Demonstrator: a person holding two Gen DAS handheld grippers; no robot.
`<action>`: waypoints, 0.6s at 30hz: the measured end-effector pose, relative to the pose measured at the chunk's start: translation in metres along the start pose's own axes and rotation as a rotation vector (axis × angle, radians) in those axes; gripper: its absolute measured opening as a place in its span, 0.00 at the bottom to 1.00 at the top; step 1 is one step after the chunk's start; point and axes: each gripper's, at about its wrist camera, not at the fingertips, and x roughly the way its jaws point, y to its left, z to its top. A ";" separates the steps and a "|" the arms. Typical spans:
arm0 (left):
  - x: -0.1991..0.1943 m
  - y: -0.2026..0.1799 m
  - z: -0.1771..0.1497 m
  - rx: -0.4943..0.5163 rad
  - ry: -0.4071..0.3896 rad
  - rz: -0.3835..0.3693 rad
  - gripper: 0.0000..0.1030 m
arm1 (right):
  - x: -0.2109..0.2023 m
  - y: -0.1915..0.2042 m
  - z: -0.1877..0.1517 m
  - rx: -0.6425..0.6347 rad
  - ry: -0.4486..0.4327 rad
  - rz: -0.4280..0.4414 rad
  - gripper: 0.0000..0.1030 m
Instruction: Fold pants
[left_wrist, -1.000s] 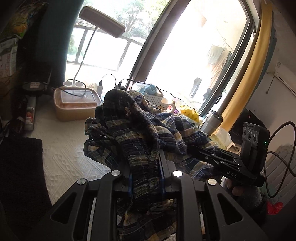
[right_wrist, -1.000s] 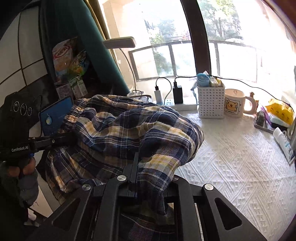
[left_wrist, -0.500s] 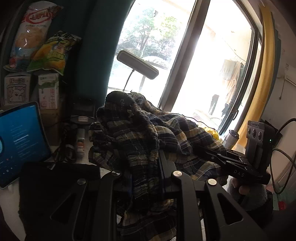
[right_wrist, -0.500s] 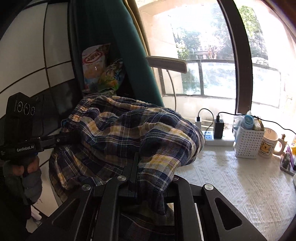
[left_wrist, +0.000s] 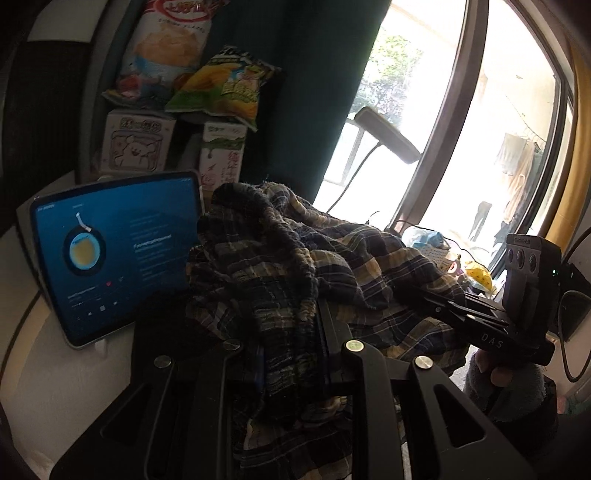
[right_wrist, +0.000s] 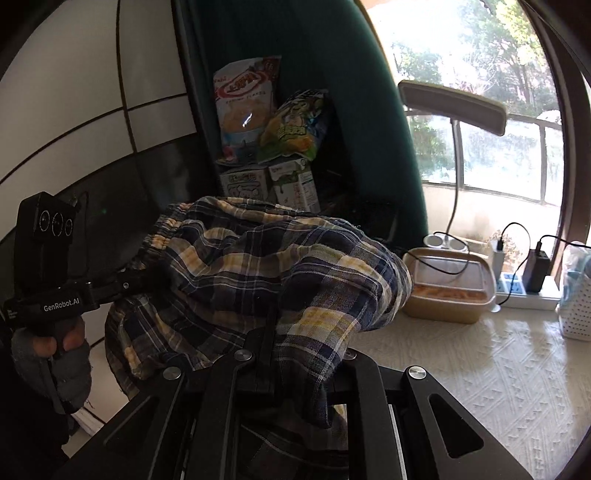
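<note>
both grippers are clamped on the plaid pants (left_wrist: 280, 280), left gripper (left_wrist: 291, 354) and right gripper (right_wrist: 295, 354), but the bunched cloth hides the fingertips and most of the tabletop (right_wrist: 498, 369) under it. the pants hang lifted over the tabletop's left edge, and the right side of the white cloth is bare. by the window edge sits a lidded tub (right_wrist: 448, 284) with something orange inside, hard to tell what.

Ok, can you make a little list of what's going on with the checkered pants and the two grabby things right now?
pants: plaid pants, bunched up, held up between both grippers
left gripper: jaws shut on the pants
right gripper: jaws shut on the pants
table: white textured cloth, beside the pants
behind pants: tablet with blue screen, snack bags
fold: not yet done
</note>
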 end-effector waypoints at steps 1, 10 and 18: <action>0.003 0.009 -0.005 -0.013 0.014 0.012 0.19 | 0.010 0.003 -0.003 0.003 0.015 0.008 0.13; 0.045 0.057 -0.059 -0.029 0.159 0.151 0.23 | 0.091 0.007 -0.054 0.067 0.198 0.064 0.13; 0.049 0.082 -0.080 -0.065 0.218 0.192 0.51 | 0.092 -0.019 -0.090 0.078 0.302 0.048 0.82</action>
